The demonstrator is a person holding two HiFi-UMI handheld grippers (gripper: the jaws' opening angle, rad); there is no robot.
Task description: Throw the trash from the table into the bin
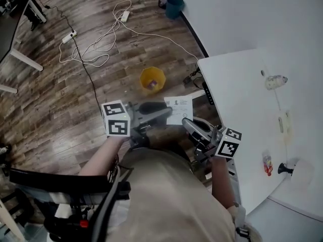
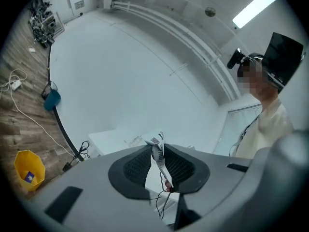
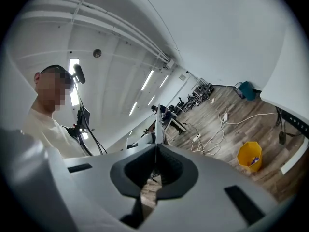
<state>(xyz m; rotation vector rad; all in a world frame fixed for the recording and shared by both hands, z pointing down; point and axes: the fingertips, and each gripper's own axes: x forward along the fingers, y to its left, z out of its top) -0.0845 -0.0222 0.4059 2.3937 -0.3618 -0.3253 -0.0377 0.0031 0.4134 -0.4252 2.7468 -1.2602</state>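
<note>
Pinching a printed sheet of paper (image 1: 177,108) from two sides, the left tongs (image 2: 157,151) are closed on one crumpled edge of it. The right tongs (image 3: 155,149) are shut tight on another edge, where the sheet shows edge-on as a thin white line between the pads. From the head view the sheet hangs in the air between the two tongs, in front of the person's body, beside the corner of the white table (image 1: 237,89) and above the wood floor (image 1: 60,115). The yellow bin (image 1: 152,79) stands on the floor near that corner, apart from the sheet, with a small purple scrap inside. On the table lie a crumpled clear piece of plastic (image 1: 275,80) and a small red item (image 1: 267,164), well apart. White cables (image 1: 96,49) trail across the floor.
</note>
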